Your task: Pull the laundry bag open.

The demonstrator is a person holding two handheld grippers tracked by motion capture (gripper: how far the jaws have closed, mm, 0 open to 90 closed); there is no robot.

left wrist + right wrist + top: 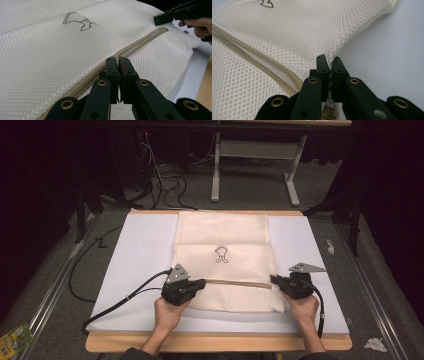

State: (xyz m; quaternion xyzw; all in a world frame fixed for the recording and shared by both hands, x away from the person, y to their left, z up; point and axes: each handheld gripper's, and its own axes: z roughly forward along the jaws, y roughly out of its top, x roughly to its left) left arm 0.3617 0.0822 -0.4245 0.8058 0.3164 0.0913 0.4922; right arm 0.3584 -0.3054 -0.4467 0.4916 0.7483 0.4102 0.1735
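Observation:
A cream mesh bag (222,240) lies flat on the white board (140,250), with a small dark outline drawing (221,254) at its middle. A tan zipper (235,283) runs across the bag near its front edge. My left gripper (202,284) is at the zipper's left end, its jaws pressed together on the zipper strip (140,45), as the left gripper view (117,60) shows. My right gripper (273,279) is at the zipper's right end. Its jaws (329,61) pinch a fold of the mesh (299,30) at the bag's edge, beside the zipper (262,62).
The board rests on a wooden table (215,342). Black cables (125,297) trail left from the left gripper. A grey table frame (292,180) and loose wires stand on the floor behind. Paper scraps (375,344) lie on the floor at the right.

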